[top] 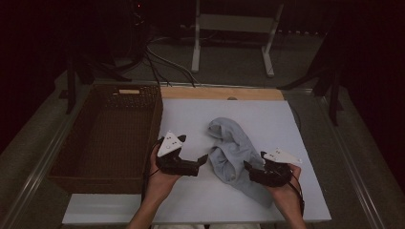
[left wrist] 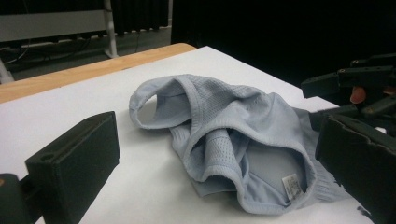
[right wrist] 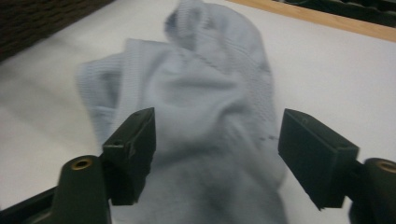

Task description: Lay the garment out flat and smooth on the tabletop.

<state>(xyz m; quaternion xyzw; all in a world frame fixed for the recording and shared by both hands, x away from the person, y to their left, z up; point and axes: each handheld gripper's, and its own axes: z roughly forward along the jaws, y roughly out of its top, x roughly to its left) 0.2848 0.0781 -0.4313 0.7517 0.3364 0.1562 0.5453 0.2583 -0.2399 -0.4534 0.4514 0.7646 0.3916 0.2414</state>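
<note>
The garment [top: 232, 151] lies crumpled mid-board, at three o'clock from the basket [top: 109, 133]. Both grippers flank it empty: left gripper [top: 203, 159] wide open, right gripper [top: 248, 167] parted, ready to regrasp.

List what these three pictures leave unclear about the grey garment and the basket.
- Garment, high view: near end hidden behind the right gripper.
- Garment label, left gripper view: print too small.
- Garment, right gripper view: blurred, bottom edge cuts it.
- Basket, high view: inside too dark.
</note>
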